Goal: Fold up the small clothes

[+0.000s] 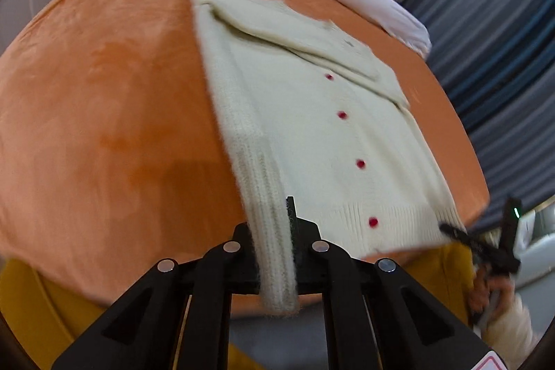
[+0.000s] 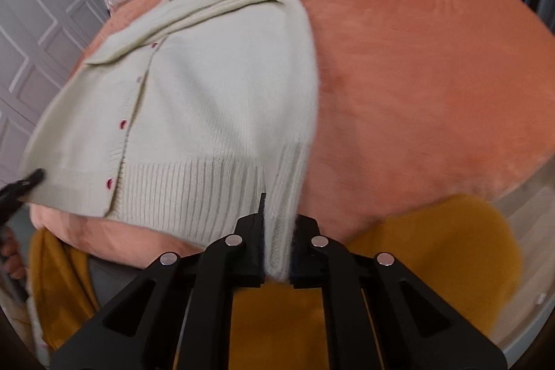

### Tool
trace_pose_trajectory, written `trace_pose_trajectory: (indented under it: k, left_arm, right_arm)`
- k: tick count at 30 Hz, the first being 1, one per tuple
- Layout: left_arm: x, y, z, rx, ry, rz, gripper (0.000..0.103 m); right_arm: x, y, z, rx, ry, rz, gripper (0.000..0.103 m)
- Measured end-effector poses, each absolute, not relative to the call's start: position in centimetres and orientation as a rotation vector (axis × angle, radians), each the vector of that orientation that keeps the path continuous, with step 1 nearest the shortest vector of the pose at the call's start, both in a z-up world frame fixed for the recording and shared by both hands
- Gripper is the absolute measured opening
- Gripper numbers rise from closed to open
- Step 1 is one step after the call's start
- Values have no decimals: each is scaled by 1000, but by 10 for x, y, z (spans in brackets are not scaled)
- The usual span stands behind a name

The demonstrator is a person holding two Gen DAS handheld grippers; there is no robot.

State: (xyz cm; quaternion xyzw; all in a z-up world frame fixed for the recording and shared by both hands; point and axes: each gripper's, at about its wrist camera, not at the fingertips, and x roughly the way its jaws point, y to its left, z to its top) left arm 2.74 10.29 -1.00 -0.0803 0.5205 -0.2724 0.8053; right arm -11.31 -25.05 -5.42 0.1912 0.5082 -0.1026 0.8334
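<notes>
Cream knit, a cardigan with red buttons, is spread flat on an orange bedspread. One ribbed cuff is clamped in the left gripper at the near bed edge. Its other cuff is pinched by the right gripper.

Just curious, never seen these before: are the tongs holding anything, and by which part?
Yes. Both tongs hold the cream cardigan, each pinching a ribbed cuff near its bottom edge.

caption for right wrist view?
Right gripper clamps the cream cardigan's ribbed hem corner on the orange bedspread.
</notes>
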Motion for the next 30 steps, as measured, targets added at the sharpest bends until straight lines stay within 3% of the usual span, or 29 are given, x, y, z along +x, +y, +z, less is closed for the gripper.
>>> trace_pose_trajectory:
  k: [5, 9, 14, 17, 21, 22, 25, 26, 28, 30]
  left_arm:
    - [-40, 112, -15, -163, 1228, -593, 6]
    - [-53, 117, 22, -177, 1203, -608, 6]
    - [36, 96, 92, -108, 946, -622, 7]
    - [126, 72, 104, -76, 839, -539, 7]
    - [239, 48, 67, -117, 868, -364, 18]
    - [265, 45, 46, -141, 901, -316, 18]
    - [287, 54, 12, -136, 986, -200, 19]
    - [280, 64, 10, -156, 972, -205, 24]
    - [260, 78, 11, -182, 920, -236, 51]
    - [242, 85, 7, -162, 900, -255, 58]
  right_arm:
    - [-154, -263, -53, 381, 1176, -176, 7]
    - [-169, -269, -20, 430, 1151, -115, 7]
    - [-93, -301, 59, 466, 840, -64, 7]
    - [-1, -334, 72, 521, 710, -81, 8]
    - [113, -364, 40, 617, 687, -109, 15]
    - [133, -364, 30, 603, 694, -168, 22]
    - [141, -357, 21, 606, 660, -187, 26]
    - [134, -354, 20, 598, 639, -171, 40]
    - [119, -344, 16, 512, 614, -178, 54]
    - [111, -332, 7, 391, 659, -189, 54]
